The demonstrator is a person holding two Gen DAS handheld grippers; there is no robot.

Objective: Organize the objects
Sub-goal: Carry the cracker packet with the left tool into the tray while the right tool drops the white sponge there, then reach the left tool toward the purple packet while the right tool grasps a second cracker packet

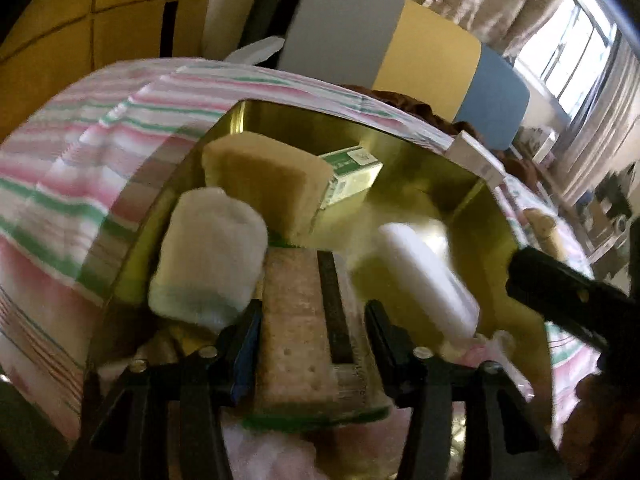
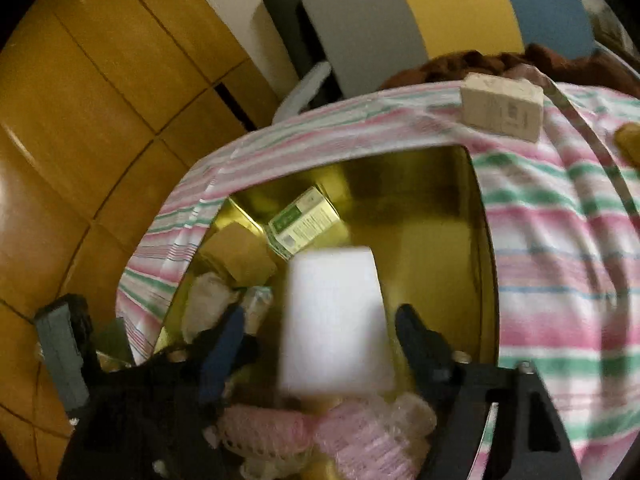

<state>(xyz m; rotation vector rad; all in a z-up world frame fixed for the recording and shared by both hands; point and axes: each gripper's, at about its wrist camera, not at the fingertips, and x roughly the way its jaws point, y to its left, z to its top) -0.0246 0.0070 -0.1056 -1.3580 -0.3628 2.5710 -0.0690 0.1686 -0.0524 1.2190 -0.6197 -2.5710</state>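
Clearly, in the left wrist view, the left gripper (image 1: 312, 320) stands with its fingers apart over a gold tin (image 1: 460, 184), and a wrapped cracker pack (image 1: 294, 320) lies between them. The left pad is at the pack's edge, the right finger stands clear of it, so this looks like a release, not a grip. To do it well, I would let the pack settle flat against its neighbours before lifting straight out, so neither pad drags it askew. The tin already holds a tan sponge (image 1: 264, 176) near its far-left corner, a green-and-white carton (image 1: 352, 172) leaning behind it, a white padded pouch (image 1: 208, 256) along the left wall, and a white block (image 1: 428, 280) — blurred — toward the right side. The tin sits on a striped cloth (image 1: 80, 152).

From the right wrist view, the right gripper (image 2: 320, 344) has its jaws wide, and the white block (image 2: 336, 320) sits between them with a gap on each side — seemingly just dropped or dropping into the tin (image 2: 476, 216). Pink foam netting (image 2: 360, 436) is bunched at the near edge. A beige box (image 2: 504, 108) waits on the cloth beyond the tin's far-right corner, likely next.
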